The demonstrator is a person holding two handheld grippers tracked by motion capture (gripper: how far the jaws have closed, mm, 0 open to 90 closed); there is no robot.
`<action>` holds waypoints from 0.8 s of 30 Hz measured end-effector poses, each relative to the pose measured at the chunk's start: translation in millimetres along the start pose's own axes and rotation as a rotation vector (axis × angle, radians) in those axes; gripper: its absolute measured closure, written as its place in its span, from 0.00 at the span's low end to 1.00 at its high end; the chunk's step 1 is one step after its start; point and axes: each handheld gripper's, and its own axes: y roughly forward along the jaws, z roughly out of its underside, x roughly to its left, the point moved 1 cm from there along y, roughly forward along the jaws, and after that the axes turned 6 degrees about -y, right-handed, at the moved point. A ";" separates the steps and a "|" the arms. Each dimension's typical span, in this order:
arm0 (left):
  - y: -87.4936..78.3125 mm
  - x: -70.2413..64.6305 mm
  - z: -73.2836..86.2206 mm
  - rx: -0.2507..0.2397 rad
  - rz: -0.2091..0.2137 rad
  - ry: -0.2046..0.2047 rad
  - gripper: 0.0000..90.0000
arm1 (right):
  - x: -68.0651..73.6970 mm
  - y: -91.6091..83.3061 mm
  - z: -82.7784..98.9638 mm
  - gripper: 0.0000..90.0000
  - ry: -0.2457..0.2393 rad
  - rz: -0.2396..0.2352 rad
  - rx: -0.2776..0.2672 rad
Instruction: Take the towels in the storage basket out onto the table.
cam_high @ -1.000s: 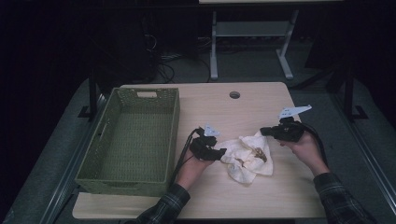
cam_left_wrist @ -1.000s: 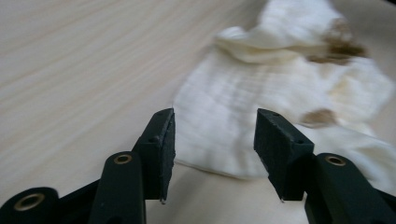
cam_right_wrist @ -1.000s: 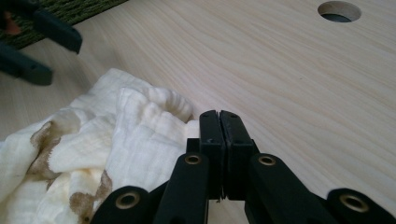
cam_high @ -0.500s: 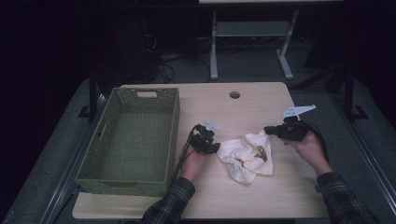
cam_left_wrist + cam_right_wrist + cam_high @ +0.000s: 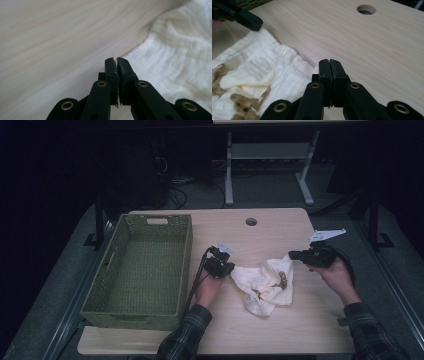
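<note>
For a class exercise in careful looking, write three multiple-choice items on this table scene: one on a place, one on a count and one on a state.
1. In the high view, where does the green basket stand relative to the cream cloth?
A. to its left
B. to its right
C. on top of it

2. How many round holes does the tabletop have?
A. three
B. one
C. two

3. What state is the basket in?
A. upside down
B. half full
C. empty

Answers: 1 A, since the basket sits at the table's left side and the cloth lies mid-table; 2 B, since a single hole shows near the far edge; 3 C, since only its woven floor shows inside.
</note>
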 end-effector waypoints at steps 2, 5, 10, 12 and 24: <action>0.0 1.2 -6.5 -0.015 -0.017 -0.002 0.97 | -6.4 -3.8 -0.4 0.98 0.003 0.013 -0.002; 1.3 7.1 -15.4 -0.031 -0.051 -0.007 0.97 | -16.8 -7.9 0.3 0.98 0.024 0.038 -0.004; 5.2 22.3 -25.7 -0.056 -0.109 -0.038 0.97 | -34.4 -9.0 7.4 0.98 0.058 0.070 0.007; 5.9 25.4 -26.7 -0.057 -0.123 -0.043 0.97 | -37.6 -9.1 9.2 0.98 0.059 0.079 0.009; 39.9 44.4 -23.3 0.008 -0.191 -0.054 0.96 | -48.8 20.5 20.2 0.98 0.080 0.116 0.092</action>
